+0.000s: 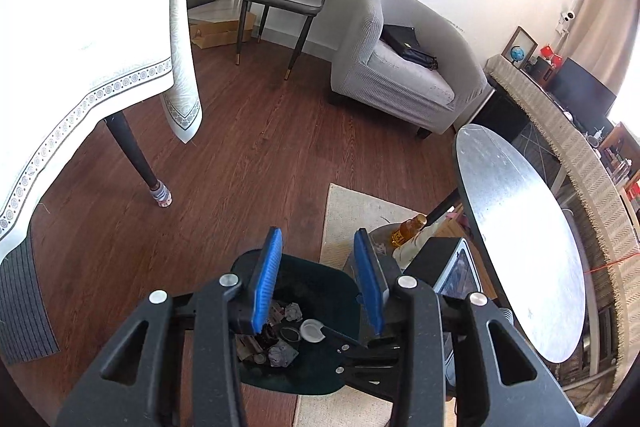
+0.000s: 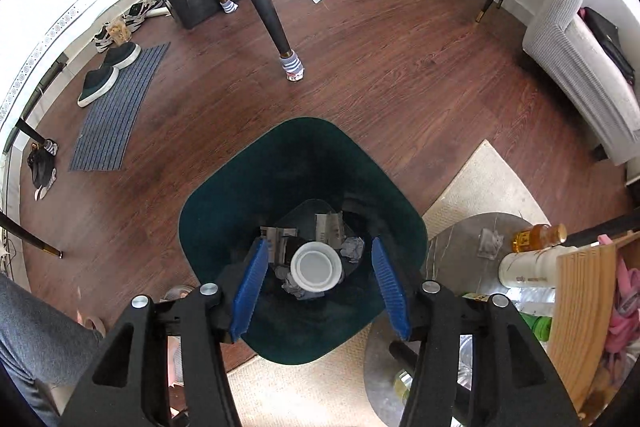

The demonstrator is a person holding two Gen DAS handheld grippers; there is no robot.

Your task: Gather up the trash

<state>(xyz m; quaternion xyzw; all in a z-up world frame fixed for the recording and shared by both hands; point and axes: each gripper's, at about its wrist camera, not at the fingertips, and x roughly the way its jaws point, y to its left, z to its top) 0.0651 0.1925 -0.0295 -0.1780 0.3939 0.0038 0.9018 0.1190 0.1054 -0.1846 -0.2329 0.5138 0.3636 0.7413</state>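
A dark green trash bin (image 2: 300,163) stands on the wood floor with its mouth open upward. Crumpled paper (image 2: 352,249) and torn wrappers lie at its bottom. My right gripper (image 2: 320,242) hangs straight over the bin, open. A white plastic cup (image 2: 316,267) sits between its blue pads, with a gap on each side, so neither pad touches it. In the left wrist view my left gripper (image 1: 318,233) is open and empty above the bin (image 1: 320,283). The white cup (image 1: 312,330) and paper balls (image 1: 282,353) show below it.
A round side table (image 1: 520,227) stands right of the bin, with an amber bottle (image 2: 536,237) and a white bottle (image 2: 528,269) at its foot. A cloth-covered table's leg (image 2: 272,27), a grey armchair (image 1: 400,75), a doormat (image 2: 116,111) with shoes and a person's grey-clad leg (image 2: 36,339) surround it.
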